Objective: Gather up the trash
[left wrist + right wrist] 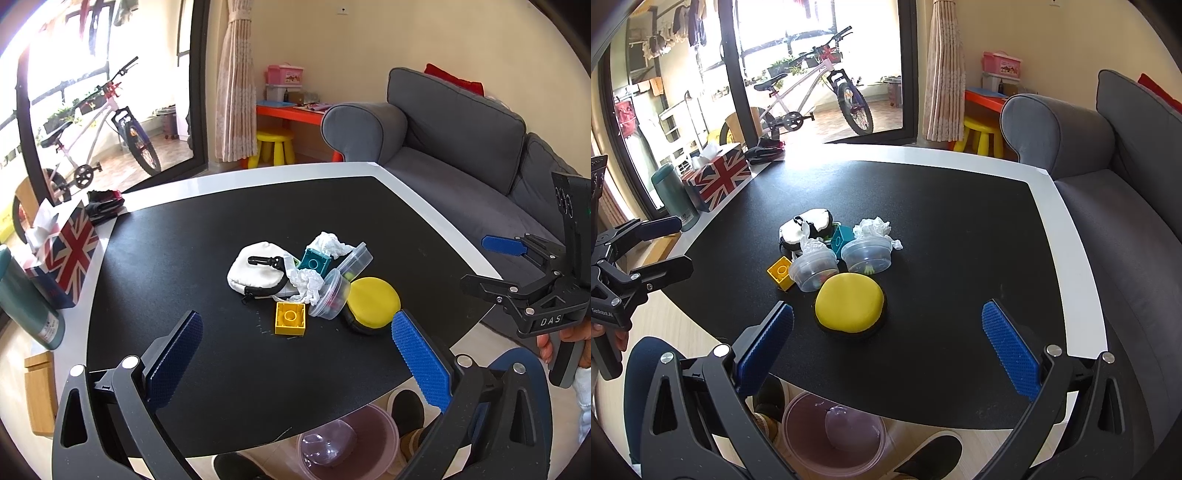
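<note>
Two crumpled white tissues lie in a pile on the black table mat (221,221): one (332,244) behind a teal brick (314,263), one (308,282) in front of it. In the right wrist view they show as the far tissue (873,227) and the near tissue (809,244). Two clear plastic cups (330,299) (354,260) lie among them. My left gripper (297,350) is open and empty, above the mat's near edge. My right gripper (888,345) is open and empty, near a yellow round pad (849,308). A pink translucent bin (833,434) stands on the floor below the table edge.
A white pouch (258,269) and a yellow brick (290,318) lie in the pile. A Union Jack tissue box (64,254) and a green bottle (26,295) stand at the table's left. A grey sofa (461,147) is to the right.
</note>
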A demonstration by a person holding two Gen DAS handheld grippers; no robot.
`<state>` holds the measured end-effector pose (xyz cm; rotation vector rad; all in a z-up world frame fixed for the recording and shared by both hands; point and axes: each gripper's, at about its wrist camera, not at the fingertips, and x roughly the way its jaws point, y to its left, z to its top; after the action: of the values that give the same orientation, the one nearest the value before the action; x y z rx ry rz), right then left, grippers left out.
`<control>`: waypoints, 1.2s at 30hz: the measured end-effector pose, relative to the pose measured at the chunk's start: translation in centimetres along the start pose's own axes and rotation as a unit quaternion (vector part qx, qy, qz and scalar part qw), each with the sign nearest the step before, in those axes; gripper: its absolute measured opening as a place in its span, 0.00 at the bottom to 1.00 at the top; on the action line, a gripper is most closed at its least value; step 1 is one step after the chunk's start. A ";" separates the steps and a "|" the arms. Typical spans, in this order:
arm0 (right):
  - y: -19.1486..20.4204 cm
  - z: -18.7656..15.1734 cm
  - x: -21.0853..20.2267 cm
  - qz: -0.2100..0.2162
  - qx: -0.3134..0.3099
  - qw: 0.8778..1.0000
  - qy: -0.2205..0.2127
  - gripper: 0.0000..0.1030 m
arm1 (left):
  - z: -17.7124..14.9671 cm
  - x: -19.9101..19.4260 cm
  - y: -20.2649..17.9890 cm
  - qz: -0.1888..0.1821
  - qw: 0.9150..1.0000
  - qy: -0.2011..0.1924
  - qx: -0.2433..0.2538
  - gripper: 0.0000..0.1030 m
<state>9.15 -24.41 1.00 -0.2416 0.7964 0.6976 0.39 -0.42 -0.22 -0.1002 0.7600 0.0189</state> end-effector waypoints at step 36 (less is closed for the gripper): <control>3.0 0.4 10.7 0.017 -0.043 0.992 0.118 0.97 | -1.1 2.1 2.1 0.014 0.999 0.030 -0.016 0.95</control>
<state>12.70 -16.77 -6.33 -0.3950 0.9996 0.7453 1.05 1.53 -2.64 -0.1202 0.8220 0.0555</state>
